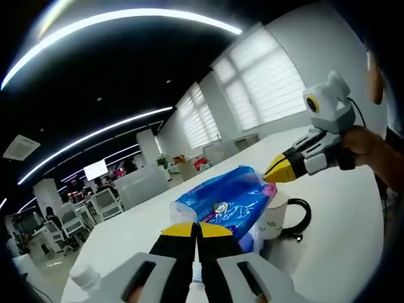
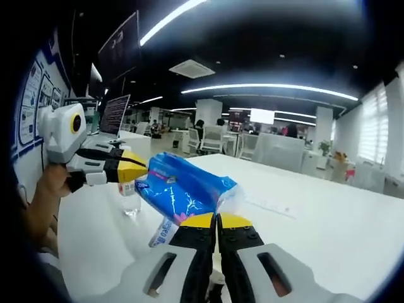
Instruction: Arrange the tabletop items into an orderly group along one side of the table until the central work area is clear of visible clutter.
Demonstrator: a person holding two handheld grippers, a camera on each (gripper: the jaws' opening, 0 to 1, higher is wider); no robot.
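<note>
- Nearest in the left gripper view, the left gripper (image 1: 197,228) has its yellow-tipped jaws pressed together on the near end of the blue tissue pack (image 1: 222,203), which is lifted off the tabletop (image 1: 344,214).
- In the right gripper view, the right gripper (image 2: 216,221) is likewise clenched on the pack's other end, so the pack hangs between the two grippers above the tabletop.
- The pack looks light and soft; its plastic wrap is glossy and crinkled, probably slippery, and it sags where it is pinched. A hold on the gathered wrap at each end seems safest, since squeezing the middle would crush it.
- Just behind and partly under the pack stands a white mug (image 1: 276,218) with a dark handle, close enough to be knocked.
- A clear plastic bottle (image 2: 130,197) stands beyond the pack in the right gripper view.
- A white bottle cap (image 1: 85,276) sits at the near left tabletop edge.
- Farther off lie office desks, chairs and blinds.
</note>
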